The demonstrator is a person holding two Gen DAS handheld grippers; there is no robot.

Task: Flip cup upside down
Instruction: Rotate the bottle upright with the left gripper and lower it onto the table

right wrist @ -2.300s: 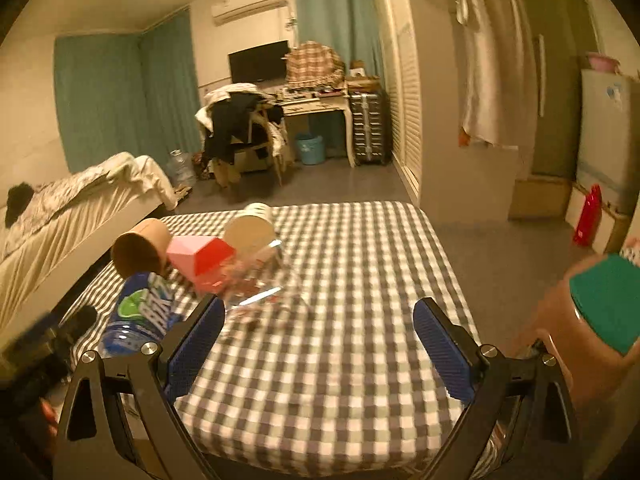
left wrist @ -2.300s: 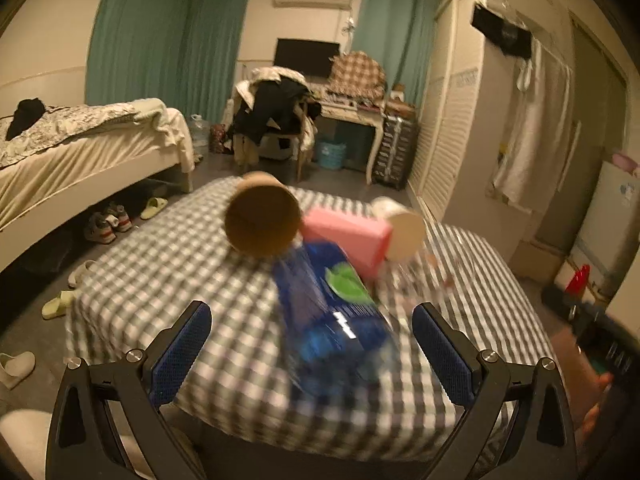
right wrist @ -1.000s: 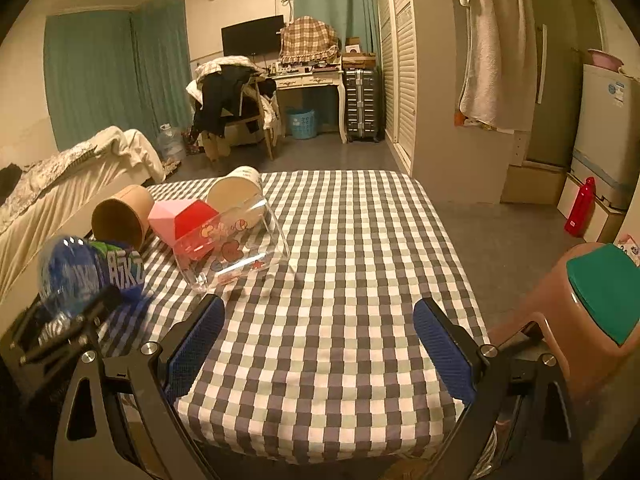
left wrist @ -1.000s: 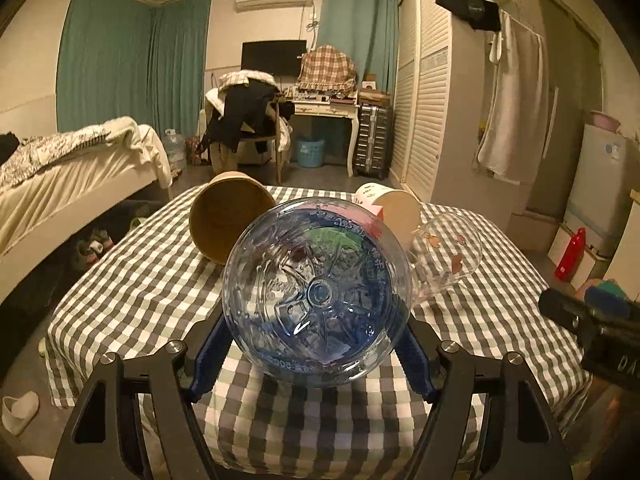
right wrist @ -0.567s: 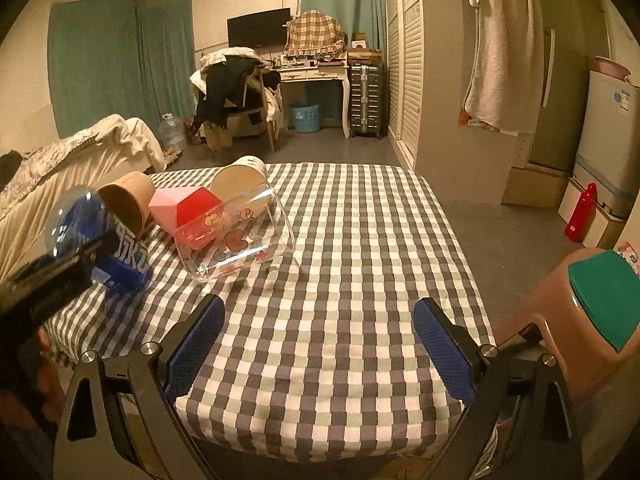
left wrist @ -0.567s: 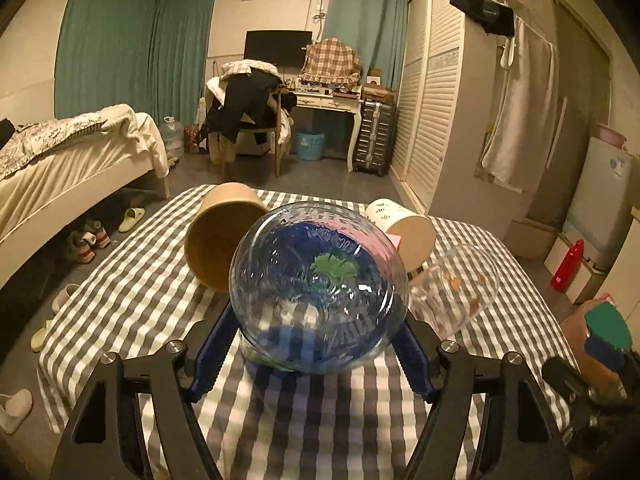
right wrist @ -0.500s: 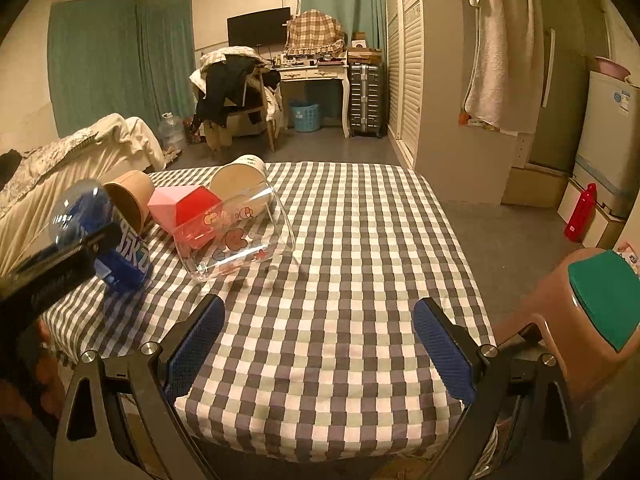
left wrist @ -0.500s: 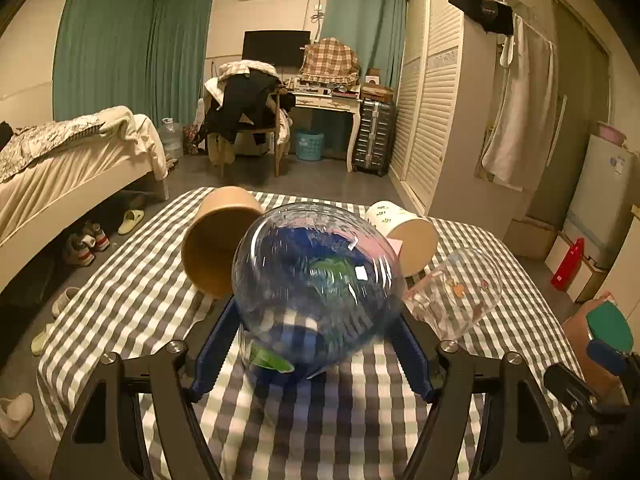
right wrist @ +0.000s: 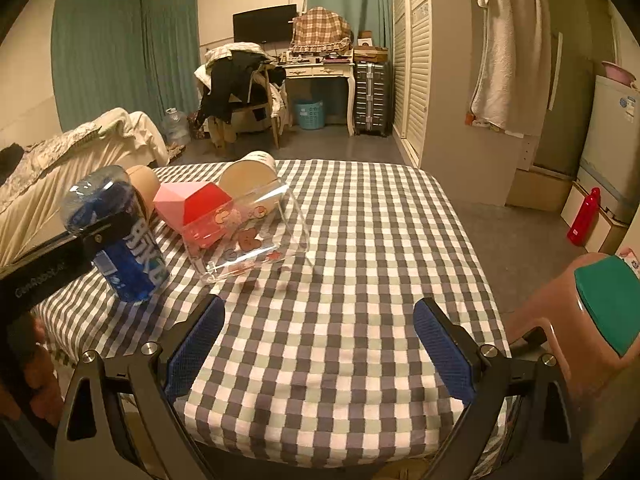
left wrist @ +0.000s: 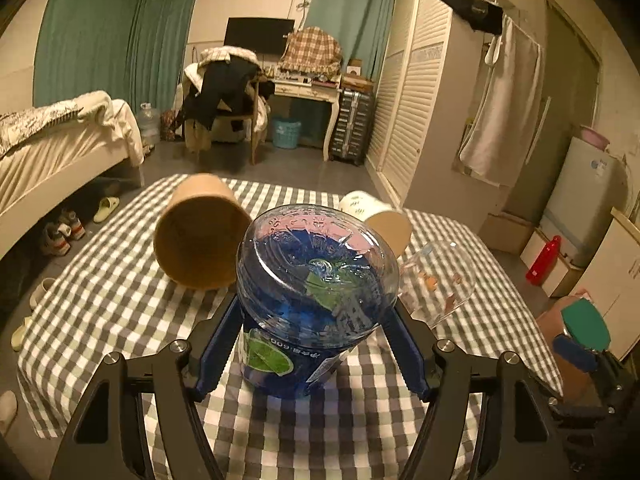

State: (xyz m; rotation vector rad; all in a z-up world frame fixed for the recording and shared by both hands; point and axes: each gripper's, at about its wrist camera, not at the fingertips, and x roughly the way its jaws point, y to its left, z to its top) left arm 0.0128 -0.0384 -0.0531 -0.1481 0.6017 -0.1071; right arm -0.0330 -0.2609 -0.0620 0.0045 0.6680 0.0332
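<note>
while the left claw (left wrist: 316, 320) grips it, the blue cup's (left wrist: 316, 292) label blurs.

Blue bottle (left wrist: 316, 292); grey-white checked tablecloth (right wrist: 380, 240); tan cup (left wrist: 198, 232); pink-red box (right wrist: 194, 206).

Glossy clear plastic bottle (left wrist: 316, 292); matt checked cloth tablecloth (left wrist: 100, 300); matt paper cup (left wrist: 198, 236).

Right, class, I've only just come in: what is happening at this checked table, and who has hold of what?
A person is working with two handheld grippers. The left gripper is shut on the blue plastic cup, which stands nearly inverted, its clear base uppermost and its mouth down at the checked tablecloth. The right gripper is open and holds nothing, over the table's near edge. Behind lie a brown paper cup, a white paper cup, a pink box and a clear container, all on their sides.
</note>
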